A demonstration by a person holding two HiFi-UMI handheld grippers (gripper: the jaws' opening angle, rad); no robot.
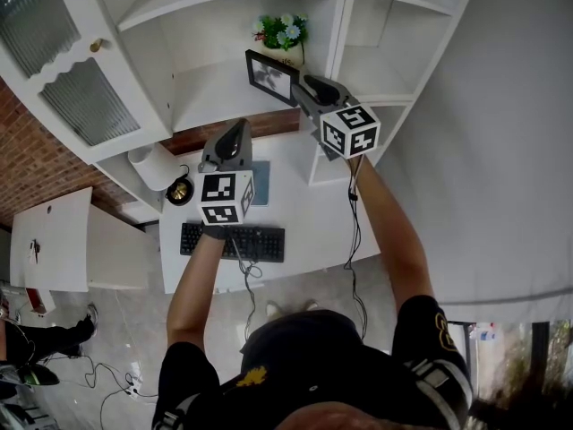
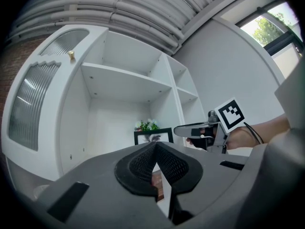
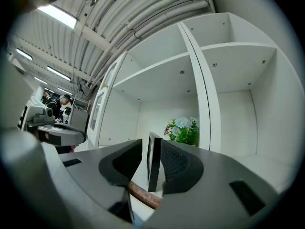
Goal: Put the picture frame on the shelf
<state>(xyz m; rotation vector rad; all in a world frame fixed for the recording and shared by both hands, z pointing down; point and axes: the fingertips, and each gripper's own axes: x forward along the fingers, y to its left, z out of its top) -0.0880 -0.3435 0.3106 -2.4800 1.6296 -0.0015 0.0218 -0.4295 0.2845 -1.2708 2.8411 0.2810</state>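
Right tongs (image 3: 151, 150) astride upright picture frame (image 3: 153, 168), left side clear

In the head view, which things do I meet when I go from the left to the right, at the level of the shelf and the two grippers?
glass cabinet door → white roll → left gripper → picture frame → right gripper

1. The picture frame (image 1: 271, 76) is set upright in the shelf (image 1: 210, 97) compartment at upper centre of the head view, between the right gripper's (image 1: 303, 88) jaws.
2. The flower pot (image 1: 283, 36) is placed just behind it.
3. The keyboard (image 1: 233, 241) is laid on the desk (image 1: 304, 222), below the left gripper (image 1: 235, 133).
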